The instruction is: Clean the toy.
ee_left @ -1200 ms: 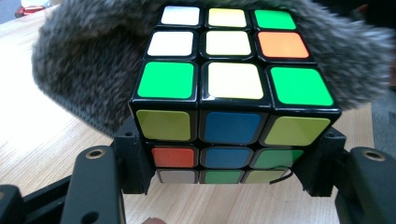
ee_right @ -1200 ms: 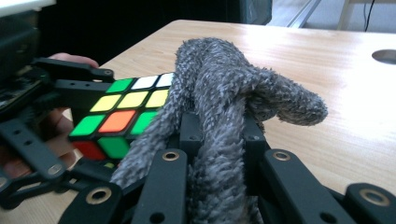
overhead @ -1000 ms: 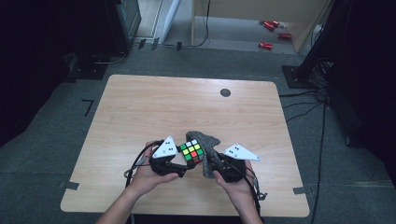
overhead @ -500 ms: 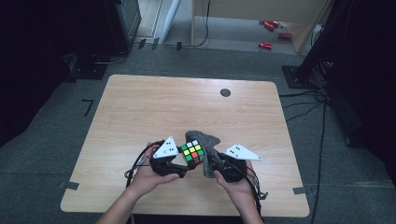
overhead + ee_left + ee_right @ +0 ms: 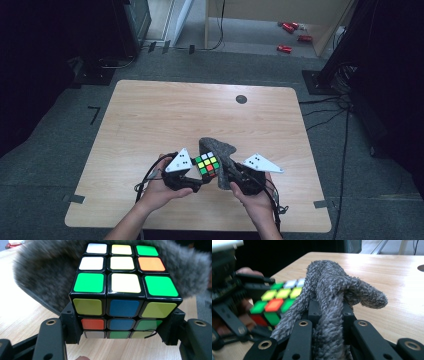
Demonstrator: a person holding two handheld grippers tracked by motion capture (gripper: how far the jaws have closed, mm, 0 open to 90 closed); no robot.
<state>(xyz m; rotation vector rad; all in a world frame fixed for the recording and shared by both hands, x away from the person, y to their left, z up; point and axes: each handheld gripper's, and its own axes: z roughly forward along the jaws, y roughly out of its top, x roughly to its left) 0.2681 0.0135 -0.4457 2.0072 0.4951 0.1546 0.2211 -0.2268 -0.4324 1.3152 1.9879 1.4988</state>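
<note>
Wooden bench (image 5: 150, 115) underneath: Rubik's cube (image 5: 207, 165) clamped in left gripper (image 5: 192, 175) jaws, grey fuzzy cloth (image 5: 222, 150) pinched in right gripper (image 5: 231, 177) jaws, draped against cube's far side. Best wiped with cube held steady, cloth pressed flat.

Down at the near edge of the table (image 5: 150, 115), the puzzle cube (image 5: 207, 165) sits between the left gripper (image 5: 192, 172) on its left and the right gripper (image 5: 231, 176) on its right. The cloth (image 5: 220, 152) lies against the cube's right and far sides, rising from the right gripper's jaws. Far behind, toward the table's back edge, sits a round hole (image 5: 241, 99).
</note>
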